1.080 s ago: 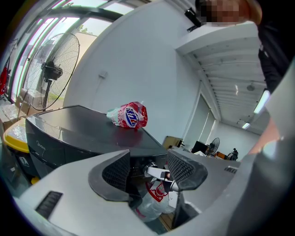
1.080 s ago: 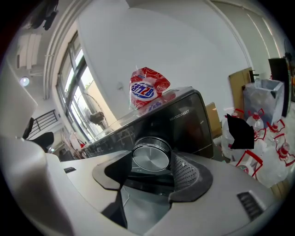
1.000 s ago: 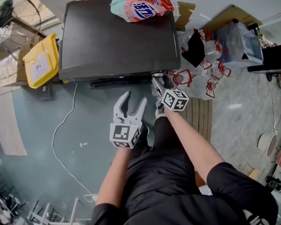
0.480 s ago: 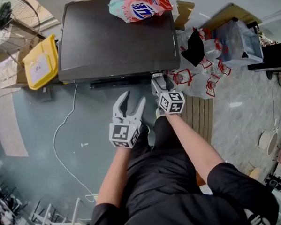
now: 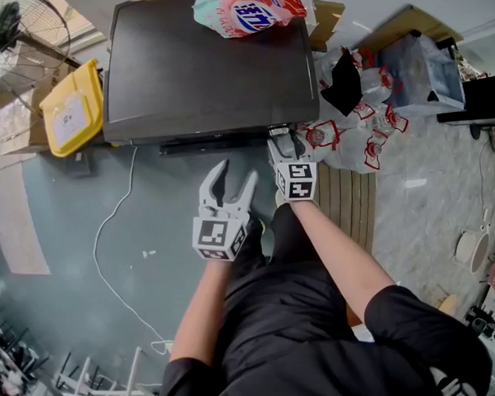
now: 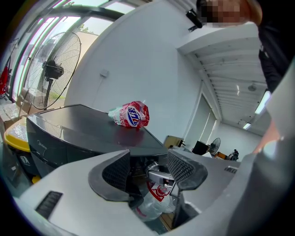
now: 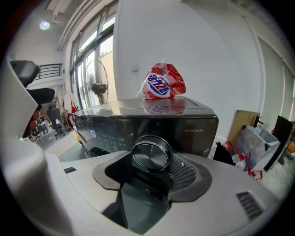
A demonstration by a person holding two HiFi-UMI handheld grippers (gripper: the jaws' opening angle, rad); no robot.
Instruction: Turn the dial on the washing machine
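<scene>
Two states: our right claw clamps the dial, so we judge turning is in hand; left claw gapes empty. Next: roll wrist without slipping.

Grey floor, white wall, tall windows, pedestal fan

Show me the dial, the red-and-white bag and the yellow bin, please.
dial (image 7: 151, 156): right gripper view, on its shiny round face.
red-and-white bag (image 5: 250, 12): head view, on its printed middle.
yellow bin (image 5: 89, 94): head view, on its yellow lid.
</scene>
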